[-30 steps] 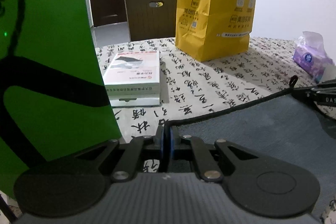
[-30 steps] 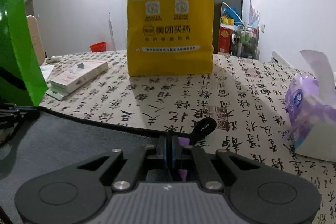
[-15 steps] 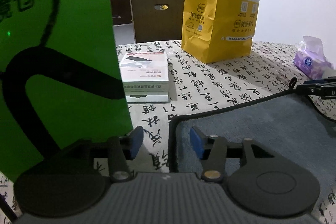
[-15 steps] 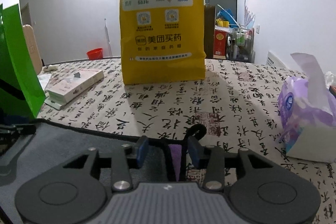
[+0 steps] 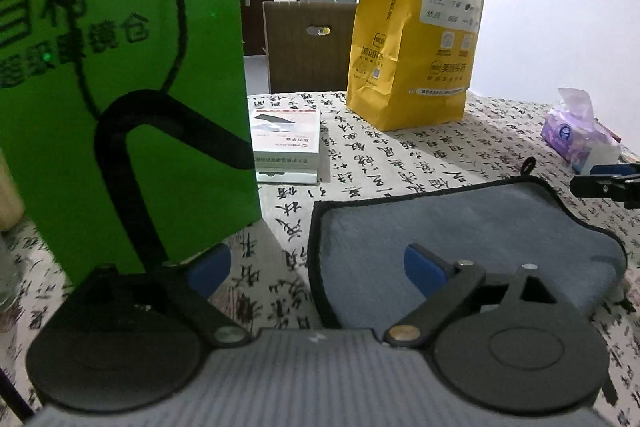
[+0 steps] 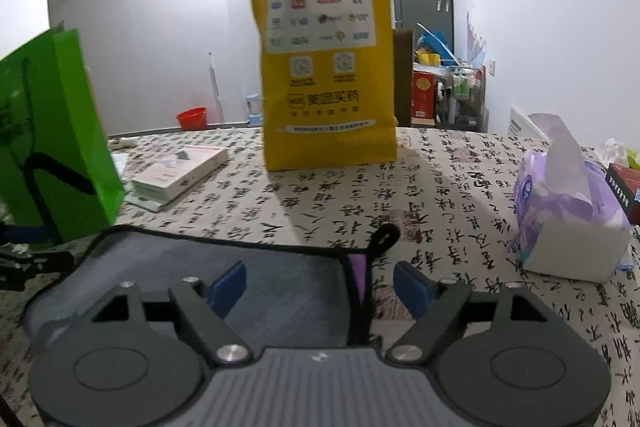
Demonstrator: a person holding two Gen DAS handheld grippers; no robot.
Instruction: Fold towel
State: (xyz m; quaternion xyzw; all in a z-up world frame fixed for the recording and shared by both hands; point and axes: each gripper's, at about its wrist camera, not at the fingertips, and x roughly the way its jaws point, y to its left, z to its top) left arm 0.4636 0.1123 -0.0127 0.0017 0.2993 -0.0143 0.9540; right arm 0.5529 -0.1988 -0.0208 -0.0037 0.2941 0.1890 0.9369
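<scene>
A grey towel with black trim lies folded on the calligraphy-print tablecloth; it also shows in the right wrist view. My left gripper is open and empty, its jaws wide apart over the towel's left edge. My right gripper is open and empty over the towel's right corner, where a black hanging loop and a purple label show. The right gripper's tips appear at the right edge of the left wrist view.
A green paper bag stands close on the left. A yellow paper bag stands at the back. A white box lies between them. A purple tissue pack sits on the right. A brown chair is behind the table.
Both grippers were shut on the towel's far corners, then opened and let go. Both have pulled back and risen; the towel now lies flat on the table.
</scene>
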